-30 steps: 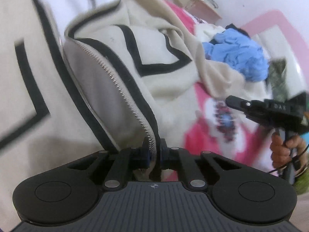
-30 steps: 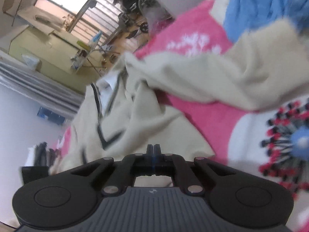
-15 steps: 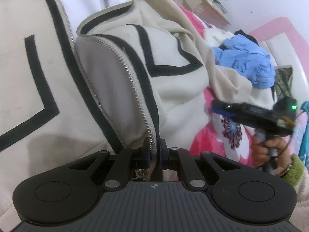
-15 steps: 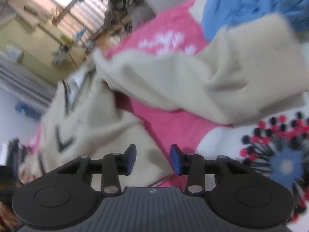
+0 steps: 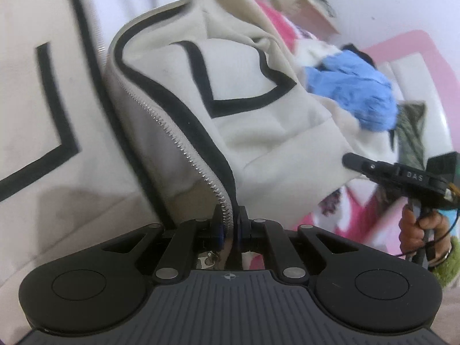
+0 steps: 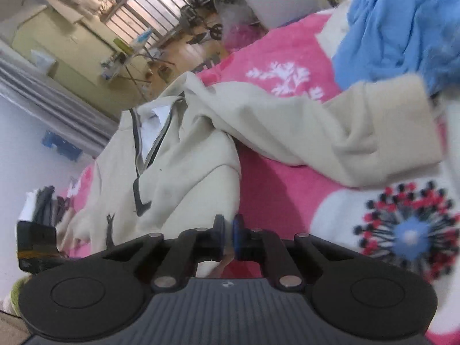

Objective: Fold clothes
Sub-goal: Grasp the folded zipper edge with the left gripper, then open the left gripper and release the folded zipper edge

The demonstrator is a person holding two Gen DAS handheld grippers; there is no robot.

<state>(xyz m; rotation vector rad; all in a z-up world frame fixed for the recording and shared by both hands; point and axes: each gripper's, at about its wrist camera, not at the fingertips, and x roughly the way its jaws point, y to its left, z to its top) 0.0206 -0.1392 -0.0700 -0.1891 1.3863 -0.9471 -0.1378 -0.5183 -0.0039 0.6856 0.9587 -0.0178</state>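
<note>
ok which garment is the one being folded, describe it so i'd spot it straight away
On the pink flowered blanket, look at the big garment spread across its middle, not the crumpled blue cloth near the far end. It is the cream jacket: only it has black stripes and a metal zip, whose edge the left gripper pinches.

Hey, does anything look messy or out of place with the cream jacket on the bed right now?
Yes. The cream jacket lies rumpled, unzipped, one sleeve flung sideways across the pink blanket toward a crumpled blue garment. Both grippers pinch its edges.
</note>
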